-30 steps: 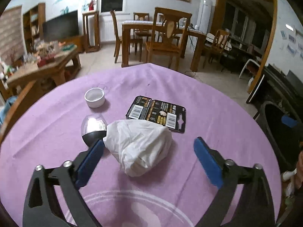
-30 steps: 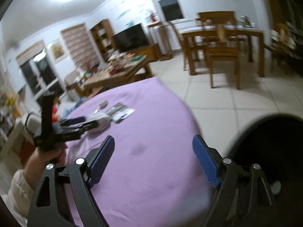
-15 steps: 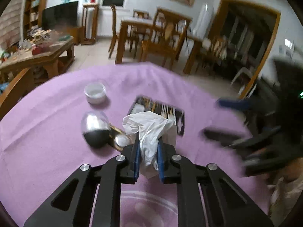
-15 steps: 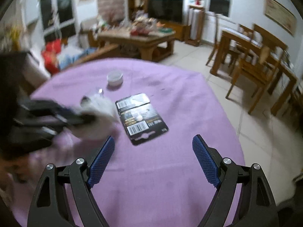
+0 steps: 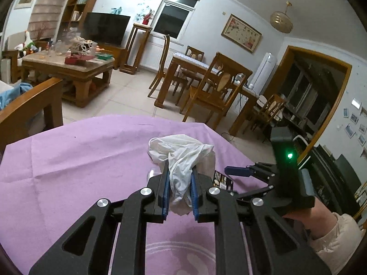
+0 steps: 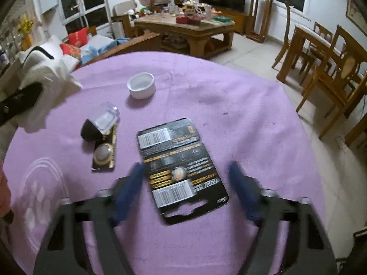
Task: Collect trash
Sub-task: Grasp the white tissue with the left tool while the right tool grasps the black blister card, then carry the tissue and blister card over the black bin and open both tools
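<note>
Right wrist view looks down on a round surface (image 6: 240, 105) with a purple cloth. The biggest thing on it is a flat black battery card (image 6: 181, 167), lying between the blurry blue fingers of the right claw (image 6: 187, 190), which are wide apart and not touching it. To the left sits a smaller black and gold pack (image 6: 103, 153) with a clear plastic shell (image 6: 104, 116) on its far end. Behind them stands a little white cup (image 6: 141, 84). The left claw (image 5: 179, 193) is squeezed tight on a crumpled white tissue (image 5: 181, 158) and holds it up above the surface, over by the left edge.
</note>
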`<state>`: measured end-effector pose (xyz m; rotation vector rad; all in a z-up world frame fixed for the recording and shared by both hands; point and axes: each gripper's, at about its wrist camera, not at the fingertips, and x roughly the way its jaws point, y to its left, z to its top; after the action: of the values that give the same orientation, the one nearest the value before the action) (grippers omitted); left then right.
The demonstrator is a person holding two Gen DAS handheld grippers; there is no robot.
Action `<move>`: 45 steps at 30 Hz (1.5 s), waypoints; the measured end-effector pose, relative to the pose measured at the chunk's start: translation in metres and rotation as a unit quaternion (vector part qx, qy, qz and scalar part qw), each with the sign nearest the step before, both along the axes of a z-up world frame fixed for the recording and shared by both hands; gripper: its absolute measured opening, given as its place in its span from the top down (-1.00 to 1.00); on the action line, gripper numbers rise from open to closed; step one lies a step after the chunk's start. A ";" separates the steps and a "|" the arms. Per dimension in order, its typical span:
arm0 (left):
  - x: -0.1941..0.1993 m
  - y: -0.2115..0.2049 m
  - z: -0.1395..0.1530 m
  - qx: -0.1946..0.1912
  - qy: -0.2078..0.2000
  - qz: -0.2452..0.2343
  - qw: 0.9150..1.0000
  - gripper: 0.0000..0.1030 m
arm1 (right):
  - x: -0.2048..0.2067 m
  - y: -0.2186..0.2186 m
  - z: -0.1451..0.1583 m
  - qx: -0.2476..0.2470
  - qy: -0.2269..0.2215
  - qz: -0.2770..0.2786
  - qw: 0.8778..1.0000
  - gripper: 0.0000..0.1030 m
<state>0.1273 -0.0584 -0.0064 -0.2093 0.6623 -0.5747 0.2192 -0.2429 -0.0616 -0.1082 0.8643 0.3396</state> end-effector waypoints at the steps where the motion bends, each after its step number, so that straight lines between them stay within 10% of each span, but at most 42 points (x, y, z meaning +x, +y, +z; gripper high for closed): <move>1: -0.002 -0.001 -0.001 0.002 0.000 -0.001 1.000 0.69 | -0.001 0.002 0.000 -0.001 0.001 -0.001 1.000 -0.29; 4: 0.001 -0.005 0.000 0.005 -0.001 -0.004 1.000 0.69 | -0.012 0.001 0.000 0.011 0.003 -0.007 1.000 -0.26; 6: 0.001 -0.004 0.001 0.006 0.000 -0.003 1.000 0.69 | -0.023 -0.003 0.005 0.037 0.001 0.003 0.999 0.38; 9: 0.002 -0.005 0.000 0.010 0.001 -0.006 1.000 0.69 | -0.037 -0.002 0.016 0.045 -0.014 -0.017 0.999 0.50; 16: 0.006 -0.005 -0.002 0.008 0.012 -0.006 1.000 0.69 | -0.042 -0.014 0.010 0.042 -0.005 -0.032 0.999 0.16; 21: 0.006 -0.005 0.000 0.012 0.010 -0.003 1.000 0.69 | -0.038 -0.011 -0.004 0.000 -0.001 -0.010 1.000 -0.65; 26: 0.007 -0.006 -0.001 0.016 0.015 0.001 1.000 0.68 | -0.023 -0.009 -0.003 -0.004 0.004 0.008 1.000 -0.26; 45: 0.005 -0.004 -0.005 0.003 0.007 0.002 1.000 0.68 | -0.093 0.012 0.028 0.057 -0.042 0.035 0.997 -0.25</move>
<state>0.1324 -0.0627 -0.0116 -0.2083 0.6764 -0.5682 0.1267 -0.2313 -0.0334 -0.0469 0.7583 0.4455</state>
